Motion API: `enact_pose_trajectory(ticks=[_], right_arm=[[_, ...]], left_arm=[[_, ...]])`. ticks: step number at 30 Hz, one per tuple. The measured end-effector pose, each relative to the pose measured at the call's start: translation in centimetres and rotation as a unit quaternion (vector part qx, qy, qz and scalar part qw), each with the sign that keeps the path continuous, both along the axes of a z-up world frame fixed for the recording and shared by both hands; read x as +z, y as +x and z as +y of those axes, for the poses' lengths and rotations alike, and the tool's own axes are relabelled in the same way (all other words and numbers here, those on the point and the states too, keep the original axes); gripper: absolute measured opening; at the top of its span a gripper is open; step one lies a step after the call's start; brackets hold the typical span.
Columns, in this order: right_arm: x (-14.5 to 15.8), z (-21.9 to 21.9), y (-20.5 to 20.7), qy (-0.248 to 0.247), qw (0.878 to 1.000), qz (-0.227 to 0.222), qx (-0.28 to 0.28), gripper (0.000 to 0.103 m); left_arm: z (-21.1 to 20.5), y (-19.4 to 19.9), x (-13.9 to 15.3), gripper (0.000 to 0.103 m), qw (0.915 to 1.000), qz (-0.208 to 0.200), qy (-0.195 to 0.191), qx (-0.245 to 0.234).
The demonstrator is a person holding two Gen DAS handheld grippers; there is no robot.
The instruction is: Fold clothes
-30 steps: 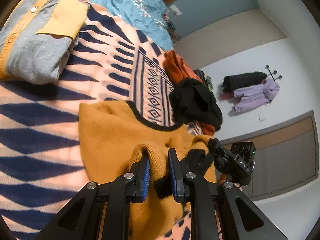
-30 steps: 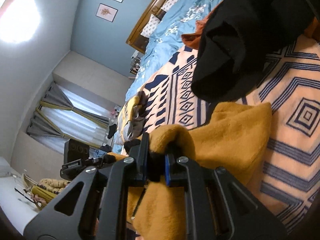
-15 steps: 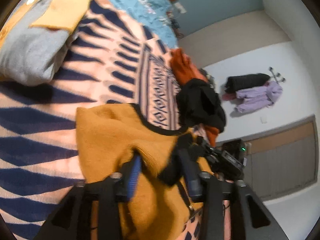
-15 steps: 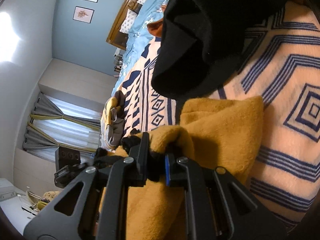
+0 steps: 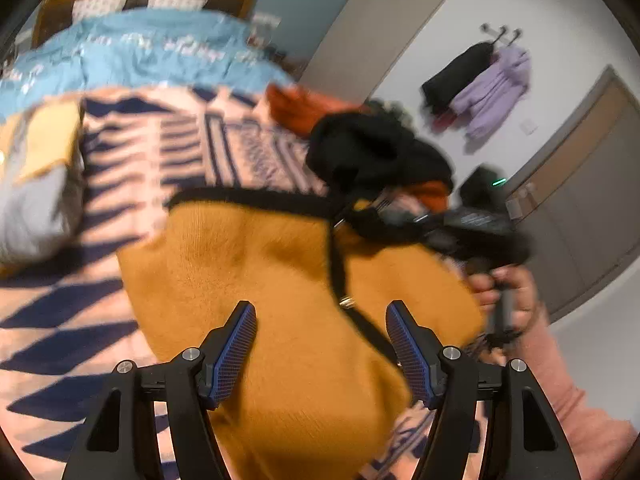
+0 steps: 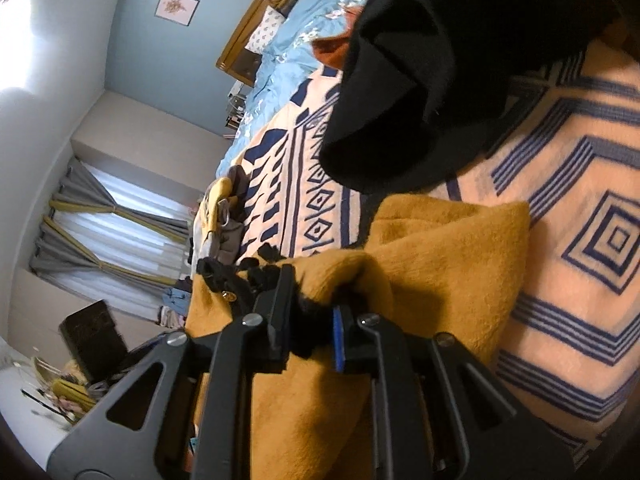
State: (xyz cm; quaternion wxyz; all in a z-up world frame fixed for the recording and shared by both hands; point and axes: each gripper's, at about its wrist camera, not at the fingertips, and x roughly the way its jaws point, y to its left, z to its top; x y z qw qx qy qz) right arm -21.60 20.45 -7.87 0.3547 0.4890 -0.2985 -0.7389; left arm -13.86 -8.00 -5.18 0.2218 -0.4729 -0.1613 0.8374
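Observation:
A mustard-yellow sweater with black trim (image 5: 280, 280) lies on the patterned blanket (image 5: 132, 160). My left gripper (image 5: 322, 340) hangs open just above it, the blue pads wide apart with nothing between them. In the right wrist view my right gripper (image 6: 316, 320) is shut on a bunched fold of the same mustard sweater (image 6: 440, 248) and its black trim. In the left wrist view the right gripper (image 5: 460, 228) shows blurred at the sweater's far right edge, held by a hand (image 5: 508, 292).
A black garment (image 5: 372, 152) on an orange one (image 5: 304, 108) is piled just beyond the sweater. A folded grey and yellow cardigan (image 5: 36, 184) lies at the left. A blue duvet (image 5: 132, 52) and headboard lie farther back. Coats (image 5: 492, 84) hang on the wall.
My left gripper has let go of the sweater fold and opened wide, pulling back and swinging its view. The right gripper stays shut on the sweater and has shifted a little.

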Motion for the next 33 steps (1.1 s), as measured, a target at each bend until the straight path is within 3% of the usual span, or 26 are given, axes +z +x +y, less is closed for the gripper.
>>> enact_pose_trajectory(ticks=[5,10,13,17,21,23,25,30,33], right_arm=[[2.3,0.9,1.3,0.019,0.999,0.039,0.0,0.044],[5.0,1.4,3.2,0.026,0.995,0.097,0.015,0.044],[6.0,-0.3,5.2,0.064,0.987,0.138,0.058,0.044],[5.2,-3.1,7.6,0.117,0.971,0.171,0.122,0.044],[2.6,-3.9,8.0,0.183,0.958,0.18,0.131,0.043],[1.2,-3.6,7.5,0.192,0.957,0.177,0.124,0.033],[0.6,-3.6,7.6,0.211,0.949,0.201,0.122,0.029],[1.2,-2.9,7.8,0.204,0.953,0.198,0.11,0.03],[2.8,-2.0,8.8,0.187,0.954,0.208,0.107,0.035]], left_arm=[[-0.6,-0.9,-1.8,0.068,0.9997,-0.011,0.019,0.009],[-0.6,-0.8,-1.9,0.068,0.9997,-0.003,0.017,0.014],[-0.2,-0.4,-1.6,0.068,0.9999,0.005,0.004,0.013],[0.3,0.0,-1.5,0.068,0.9998,0.014,-0.011,0.011],[0.2,0.2,-2.0,0.069,0.9996,0.02,-0.009,0.014],[0.1,0.3,-2.6,0.068,0.9993,0.027,-0.013,0.024],[0.2,0.5,-3.2,0.068,0.9986,0.035,-0.021,0.033],[0.8,1.9,-2.9,0.068,0.9962,0.062,-0.047,0.04],[0.0,3.5,-1.6,0.068,0.9951,0.074,-0.042,0.051]])
